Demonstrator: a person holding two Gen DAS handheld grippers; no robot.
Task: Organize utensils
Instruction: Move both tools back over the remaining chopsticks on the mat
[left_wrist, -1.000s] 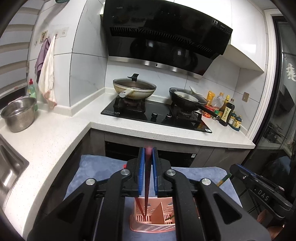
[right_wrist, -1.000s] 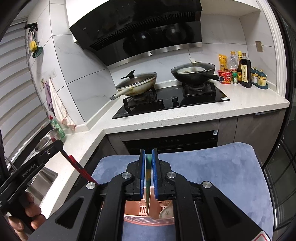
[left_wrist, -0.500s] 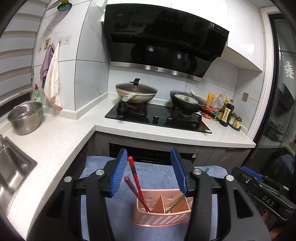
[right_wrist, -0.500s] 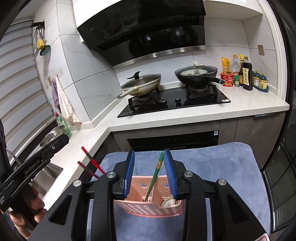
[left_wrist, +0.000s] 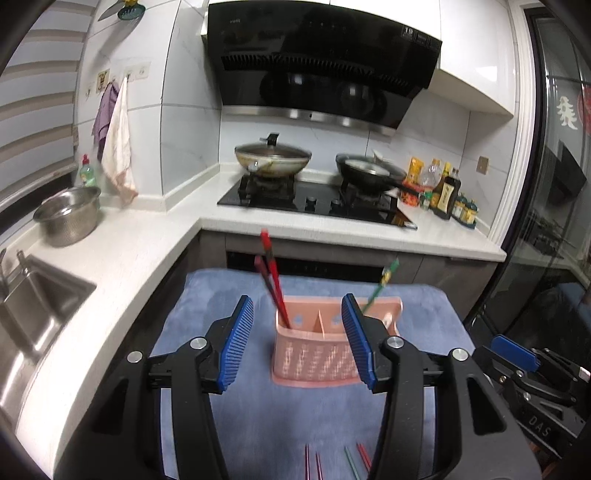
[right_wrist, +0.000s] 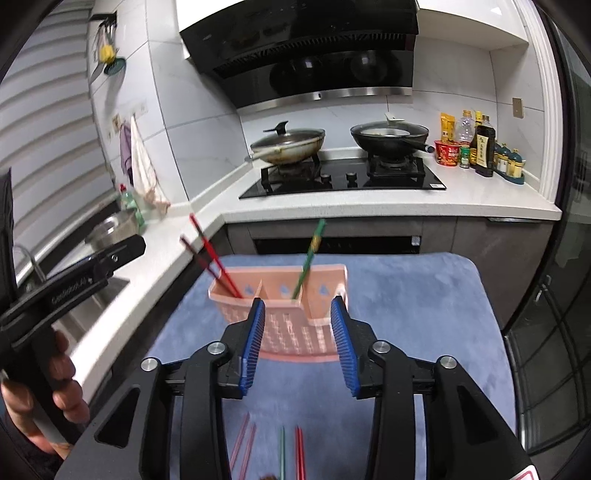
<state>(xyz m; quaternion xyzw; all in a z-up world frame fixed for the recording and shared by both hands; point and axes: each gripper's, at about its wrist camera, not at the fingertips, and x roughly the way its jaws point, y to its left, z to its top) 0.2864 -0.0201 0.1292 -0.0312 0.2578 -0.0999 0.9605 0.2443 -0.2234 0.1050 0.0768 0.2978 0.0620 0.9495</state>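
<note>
Both the left gripper (left_wrist: 297, 341) and the right gripper (right_wrist: 297, 345) are spread wide and carry nothing. The red chopsticks (right_wrist: 212, 260) lean in the left compartment of the pink caddy (right_wrist: 295, 325), the green chopstick (right_wrist: 308, 258) in the next one, probably sorted by colour. More chopsticks (right_wrist: 273, 450) lie on the blue mat (right_wrist: 406, 306).

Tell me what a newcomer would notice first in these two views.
First, the pink utensil caddy on the blue mat, with red chopsticks leaning out of its left compartment and a green chopstick in a compartment further right. Next, the open blue-padded right tongs and left tongs framing it. More chopsticks lie on the mat nearer the camera.
</note>
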